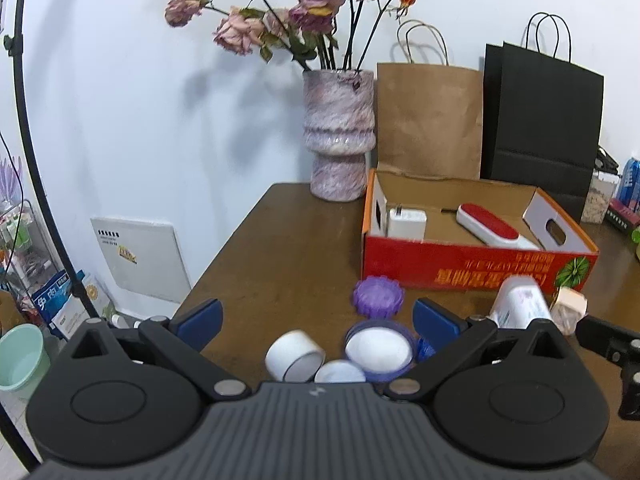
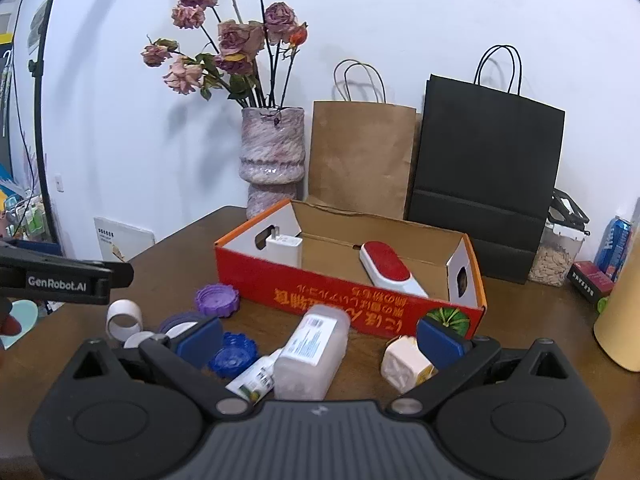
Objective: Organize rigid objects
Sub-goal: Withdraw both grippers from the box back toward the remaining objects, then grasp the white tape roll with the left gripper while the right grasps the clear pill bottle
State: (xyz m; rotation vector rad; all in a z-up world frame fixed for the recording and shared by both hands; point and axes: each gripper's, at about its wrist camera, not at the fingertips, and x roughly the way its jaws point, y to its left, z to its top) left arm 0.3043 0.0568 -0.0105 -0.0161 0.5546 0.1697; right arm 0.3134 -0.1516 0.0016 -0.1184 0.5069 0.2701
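Observation:
A red cardboard box [image 1: 472, 268] [image 2: 320, 288] stands on the brown table and holds a white charger [image 1: 406, 222] [image 2: 285, 248] and a red-and-white brush [image 1: 490, 226] [image 2: 386, 268]. My left gripper [image 1: 316, 320] is open above a white tape roll [image 1: 294, 356], a purple jar [image 1: 379, 348] and a small white lid [image 1: 340, 372]. A purple ridged lid [image 1: 377, 295] [image 2: 217, 300] lies further ahead. My right gripper [image 2: 320, 338] is open around a clear plastic bottle [image 2: 314, 354] lying on its side. A blue ridged lid [image 2: 234, 354], a small white tube [image 2: 256, 380] and a cream block [image 2: 404, 364] lie beside it.
A marbled vase [image 1: 339, 136] [image 2: 274, 160] of dried roses, a brown paper bag [image 1: 430, 120] [image 2: 362, 156] and a black paper bag [image 1: 542, 120] [image 2: 484, 172] stand behind the box. A clear food container [image 2: 556, 256] and a drink can [image 2: 616, 240] sit at the right. The table edge [image 1: 224, 248] falls off at the left.

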